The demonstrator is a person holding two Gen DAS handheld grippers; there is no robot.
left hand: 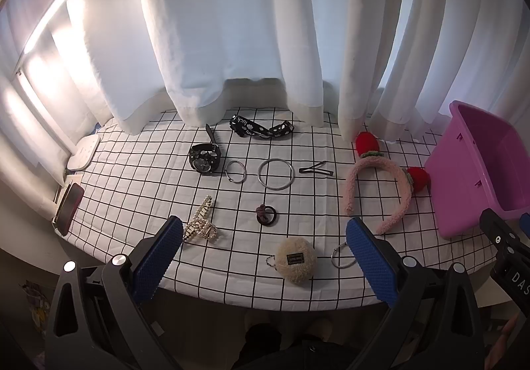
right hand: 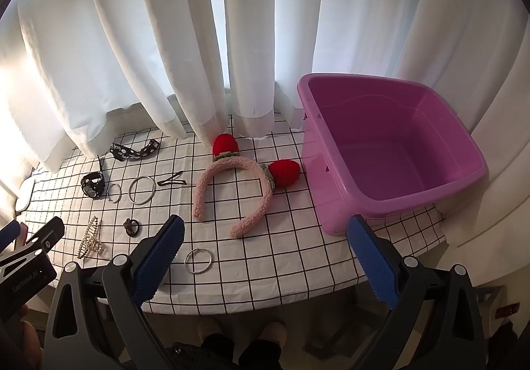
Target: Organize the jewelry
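Hovering wide apart, left tool and right tool (both empty) above scattered jewelry.

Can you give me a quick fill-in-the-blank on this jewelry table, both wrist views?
1. The purple bin holds ____ items.
2. The pink headband carries two ____ strawberry ears.
3. The watch lies directly left of a small metal ____.
4. Both the left gripper and right gripper are ____.

Missing: no; red; ring; open
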